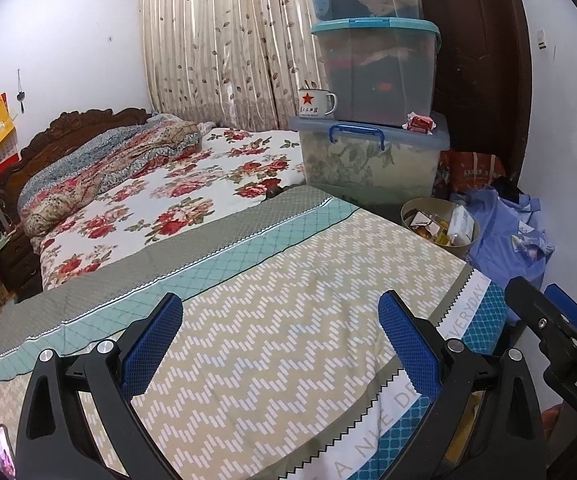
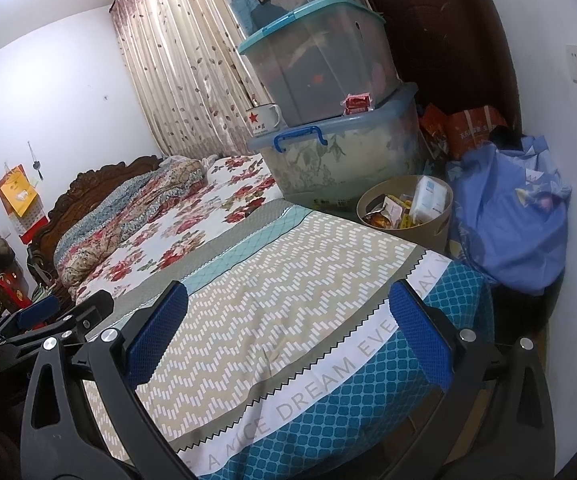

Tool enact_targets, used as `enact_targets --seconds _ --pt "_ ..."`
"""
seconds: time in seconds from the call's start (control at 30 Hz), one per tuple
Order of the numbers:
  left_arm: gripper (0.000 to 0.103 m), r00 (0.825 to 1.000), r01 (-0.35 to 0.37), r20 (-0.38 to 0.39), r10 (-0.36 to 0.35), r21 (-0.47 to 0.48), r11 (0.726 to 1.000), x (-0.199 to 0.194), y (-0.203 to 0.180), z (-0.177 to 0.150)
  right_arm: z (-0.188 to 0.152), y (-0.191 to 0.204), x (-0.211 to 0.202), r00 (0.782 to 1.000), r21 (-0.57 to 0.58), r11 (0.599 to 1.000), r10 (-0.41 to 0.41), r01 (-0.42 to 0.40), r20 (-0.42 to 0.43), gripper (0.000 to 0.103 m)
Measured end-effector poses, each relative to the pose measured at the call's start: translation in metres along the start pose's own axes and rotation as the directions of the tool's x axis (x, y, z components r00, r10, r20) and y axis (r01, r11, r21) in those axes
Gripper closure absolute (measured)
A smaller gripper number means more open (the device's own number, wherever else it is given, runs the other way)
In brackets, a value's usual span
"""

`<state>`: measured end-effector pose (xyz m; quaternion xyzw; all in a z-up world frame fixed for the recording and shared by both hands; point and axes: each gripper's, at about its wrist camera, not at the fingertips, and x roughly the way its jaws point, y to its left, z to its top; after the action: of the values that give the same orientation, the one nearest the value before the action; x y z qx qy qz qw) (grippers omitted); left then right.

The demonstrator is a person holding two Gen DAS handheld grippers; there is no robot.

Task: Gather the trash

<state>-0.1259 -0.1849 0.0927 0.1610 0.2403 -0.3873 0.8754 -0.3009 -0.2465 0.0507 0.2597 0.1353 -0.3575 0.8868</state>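
Trash (image 2: pixel 412 206) fills bin (image 2: pixel 428 230) — claws spread.

A round beige waste bin (image 2: pixel 404 216) filled with wrappers stands at the far corner of the zigzag-patterned bedspread (image 2: pixel 272 304). Behind the bin rises a stack of three clear plastic storage boxes (image 2: pixel 328 92). On the lowest box's lid stand a white enamel mug with a red star (image 2: pixel 262 119) at the left and a small red packet (image 2: pixel 357 103) at the right. A blue cloth bundle (image 2: pixel 508 216) lies to the right of the bin.

A round beige bin (image 2: pixel 404 216) stands upright on the floor beside the bed's corner. Wrappers and small boxes (image 2: pixel 408 204) fill it.
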Motion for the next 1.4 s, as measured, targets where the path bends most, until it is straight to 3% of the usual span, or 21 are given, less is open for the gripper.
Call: enact_targets --seconds 1.4 --pt "0.009 1.0 -0.016 0.001 0.016 -0.033 0.999 -0.003 0.007 -0.002 0.0 0.009 0.005 1.0 -0.022 1.0 0.006 -0.006 -0.007 0.003"
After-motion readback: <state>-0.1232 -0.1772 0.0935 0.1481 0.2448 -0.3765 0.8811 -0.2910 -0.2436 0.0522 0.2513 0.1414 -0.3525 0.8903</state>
